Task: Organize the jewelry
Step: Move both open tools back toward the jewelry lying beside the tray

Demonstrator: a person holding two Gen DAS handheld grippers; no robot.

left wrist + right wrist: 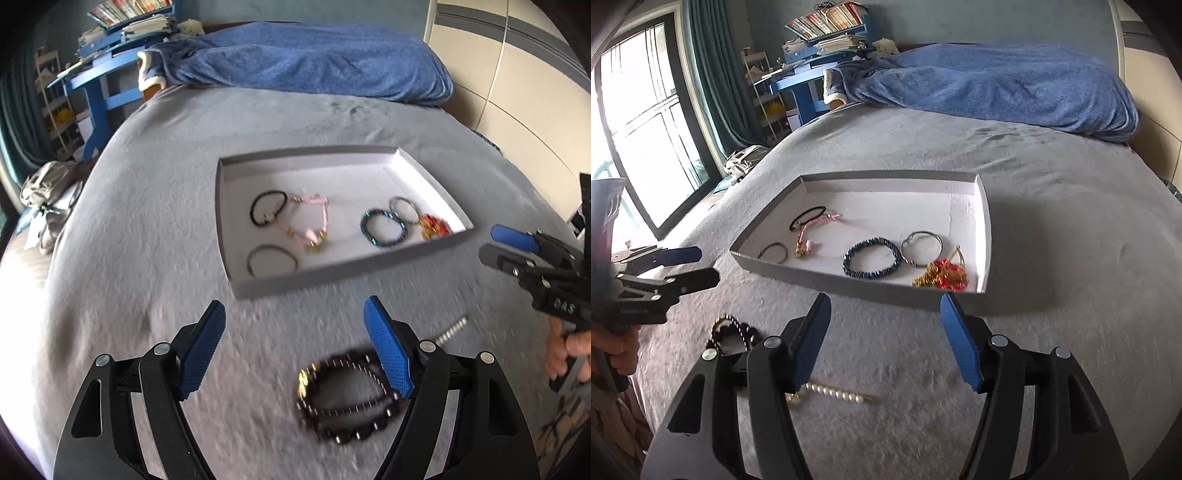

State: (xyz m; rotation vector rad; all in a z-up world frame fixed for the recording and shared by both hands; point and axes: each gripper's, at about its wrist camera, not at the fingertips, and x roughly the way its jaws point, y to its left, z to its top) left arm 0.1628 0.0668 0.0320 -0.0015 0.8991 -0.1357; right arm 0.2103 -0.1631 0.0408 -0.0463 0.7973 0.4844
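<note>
A shallow grey tray (pixel 332 277) (pixel 849 284) with a white floor lies on the grey bedspread. It holds a black hair tie (pixel 255 214), a pink bracelet (pixel 308 199) (pixel 803 236), a blue beaded bracelet (pixel 384 243) (pixel 871 275), a silver bangle (pixel 919 233) and a red and gold piece (pixel 436 225) (pixel 942 278). My left gripper (pixel 295 306) (pixel 701 264) is open and empty above a dark beaded bracelet (pixel 351 434) (pixel 746 330) lying by its right finger. My right gripper (pixel 885 301) (pixel 495 243) is open and empty over a pearl strand (pixel 838 394) (pixel 450 332).
A blue blanket (pixel 314 62) (pixel 997 85) is heaped at the far end of the bed. A blue desk (pixel 99 92) with books and a tall window (pixel 646 129) stand off to the left. A grey bag (pixel 48 199) lies at the bed's left edge.
</note>
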